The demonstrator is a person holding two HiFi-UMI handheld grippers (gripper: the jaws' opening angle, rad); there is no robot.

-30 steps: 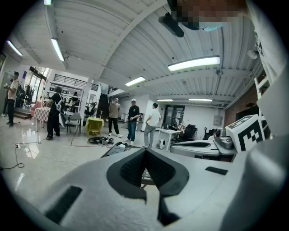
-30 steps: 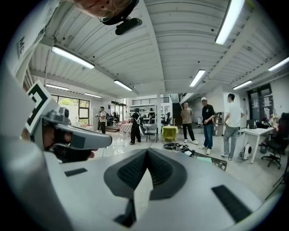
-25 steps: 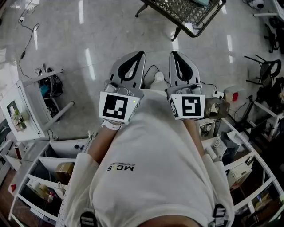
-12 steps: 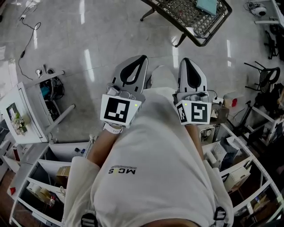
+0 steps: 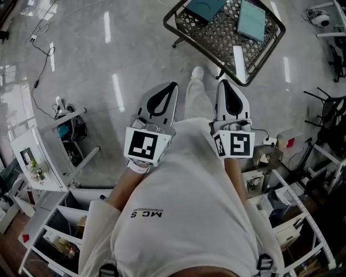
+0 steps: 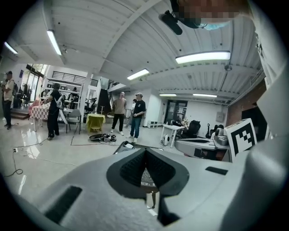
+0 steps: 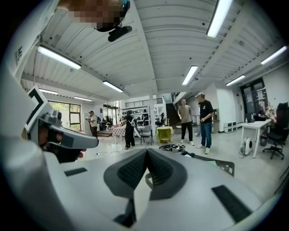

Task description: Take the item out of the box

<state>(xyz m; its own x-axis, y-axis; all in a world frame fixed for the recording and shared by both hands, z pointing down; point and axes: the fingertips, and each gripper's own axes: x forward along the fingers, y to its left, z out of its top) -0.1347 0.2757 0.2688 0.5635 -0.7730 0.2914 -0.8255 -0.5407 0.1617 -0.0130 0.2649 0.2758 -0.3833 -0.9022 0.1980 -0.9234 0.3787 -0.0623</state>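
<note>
Jaws of left hand-held gripper (image 5: 170, 88) pressed tip to tip, clenched on nothing (only a diamond-shaped gap behind the tips, with mesh and floor showing through in the left gripper view). Same for right hand-held gripper (image 5: 224, 85): tips together, empty. Both held up in front of a white shirt (image 5: 184, 211), side by side and apart, pointing forward. Left marker cube (image 5: 145, 146) and right marker cube (image 5: 236, 144) at the rear ends, facing up toward the head view.

Between the two, a trouser leg (image 5: 197, 103), with a white shoe (image 5: 197, 72) on the glossy floor (image 5: 108, 48) just ahead of the tips. Further ahead of the right tips, well apart from them, a wire-mesh bench (image 5: 223, 30). On it, one flat teal box (image 5: 204, 6) towards the left hand-held gripper's side and a second flat teal box (image 5: 252, 20) beyond the right one, neither touched (whether either is open cannot be told). An item inside not visible.

Behind and outward of the left hand-held gripper, white shelving (image 5: 59, 211) with small goods in its compartments. Behind and outward of the right, more white racks (image 5: 294, 216).

Far beyond the tips in the right gripper view, two standing people (image 7: 194, 117) and a yellow-draped table (image 7: 165, 134), under long ceiling lights (image 7: 189, 74).
</note>
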